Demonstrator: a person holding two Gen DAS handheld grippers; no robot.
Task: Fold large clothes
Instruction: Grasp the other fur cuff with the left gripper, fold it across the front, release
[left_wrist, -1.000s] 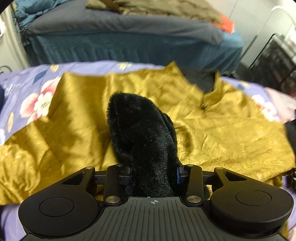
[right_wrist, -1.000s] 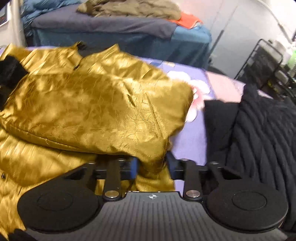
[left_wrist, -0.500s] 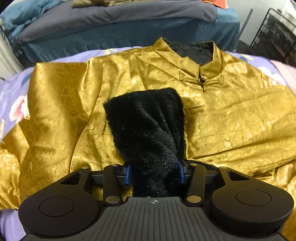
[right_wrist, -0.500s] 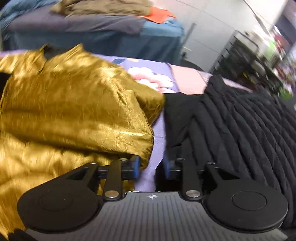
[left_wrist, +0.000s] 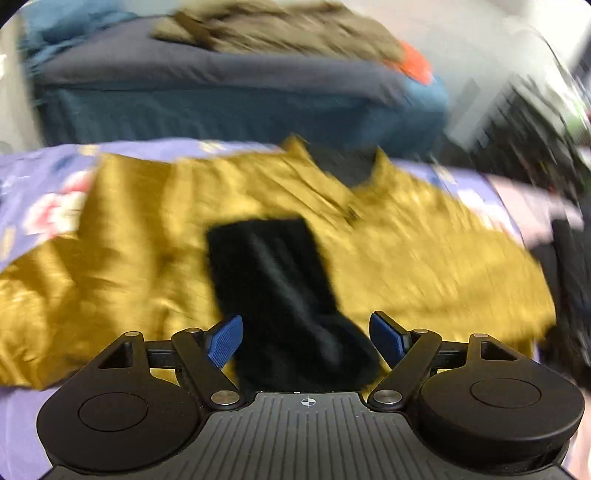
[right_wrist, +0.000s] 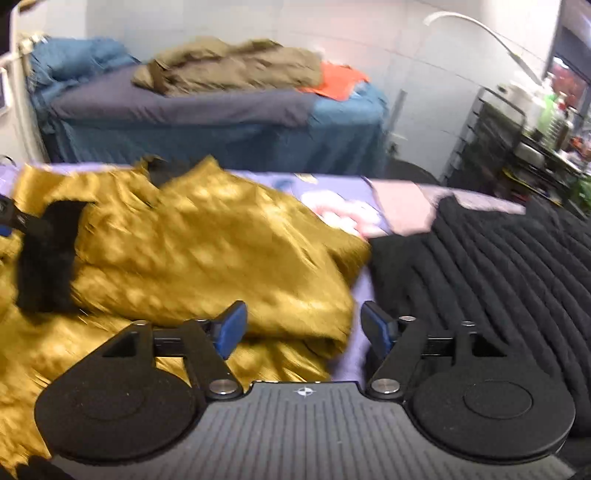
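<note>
Gold satin jacket spread on bed, black furry cuff folded across front.

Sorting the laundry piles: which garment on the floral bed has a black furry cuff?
The gold satin jacket; its black furry cuff lies folded across its front. The black ribbed knit beside it is plain.

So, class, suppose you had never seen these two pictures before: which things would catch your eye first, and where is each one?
The shiny gold jacket spread over the flowered purple bedsheet dominates both views. A black furry cuff lies on its middle, between the open left gripper's blue pads without touching them. To the right of the jacket's folded edge, beyond the open right gripper, lies a ribbed black garment.
</note>
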